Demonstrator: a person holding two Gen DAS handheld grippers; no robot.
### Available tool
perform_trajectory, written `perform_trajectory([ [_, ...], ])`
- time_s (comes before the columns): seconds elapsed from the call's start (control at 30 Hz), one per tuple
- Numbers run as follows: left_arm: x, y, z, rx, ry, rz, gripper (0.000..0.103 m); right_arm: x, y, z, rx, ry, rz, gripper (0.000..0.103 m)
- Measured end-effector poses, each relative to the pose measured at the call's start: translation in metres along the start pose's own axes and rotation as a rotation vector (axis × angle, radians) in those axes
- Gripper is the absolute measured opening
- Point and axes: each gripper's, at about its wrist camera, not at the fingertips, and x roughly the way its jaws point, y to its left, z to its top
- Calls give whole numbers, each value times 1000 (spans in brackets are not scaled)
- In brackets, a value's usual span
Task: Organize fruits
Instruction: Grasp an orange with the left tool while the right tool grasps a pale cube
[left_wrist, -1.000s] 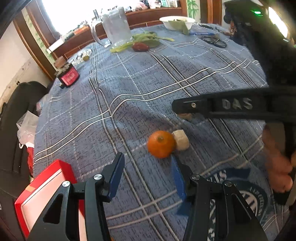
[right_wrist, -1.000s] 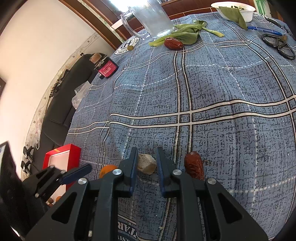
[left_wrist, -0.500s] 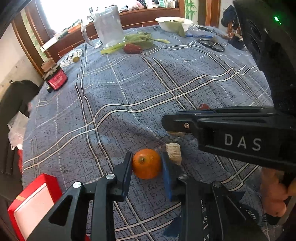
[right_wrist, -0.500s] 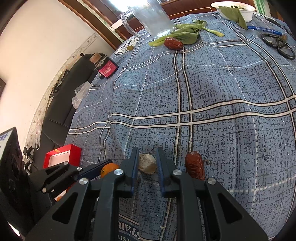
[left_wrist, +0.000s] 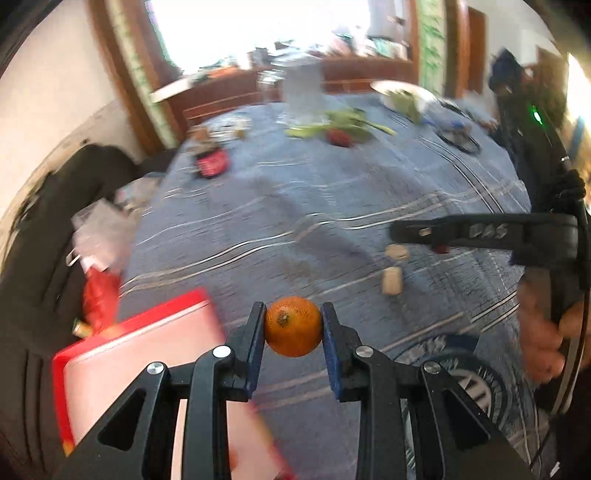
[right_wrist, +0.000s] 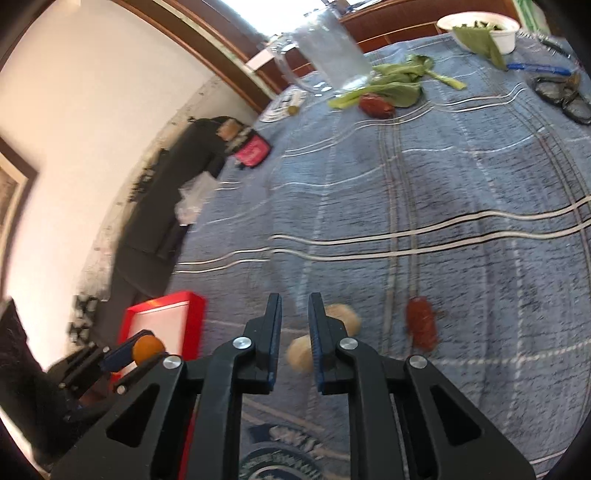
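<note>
Left tool (left_wrist: 293, 325): raised off the counter (left_wrist: 317, 206), clamped on the orange (left_wrist: 293, 326), stem end facing the camera; red box (left_wrist: 147, 354) below-left of it.
Right tool (right_wrist: 294, 325): low, slightly parted, empty; two pale chunks (right_wrist: 341, 317) beside its right finger; red date (right_wrist: 421, 328) further right, long axis pointing away.

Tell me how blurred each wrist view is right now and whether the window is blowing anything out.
Left wrist view: heavy motion smear across the tablecloth and red box, only the left gripper and its orange stay sharp, window washed white. Right wrist view: milder blur, worst near the right gripper and pale pieces; far pitcher readable.
</note>
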Motion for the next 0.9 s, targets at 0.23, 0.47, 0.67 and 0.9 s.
perform_trajectory([
  [0.23,-34,46,-41,-115,-7,46,29,-8,-6,0,-4,-23,-76,16],
  [0.47,-27,37,-44,-116,-4,10,29,14,-13,3,-22,23,-165,17],
  [0.67,-22,19,-40,-106,-7,-40,29,28,-9,2,-43,58,-188,27],
  [0.9,-18,15,-40,-111,-1,-65,29,34,9,-6,-131,32,-260,33],
])
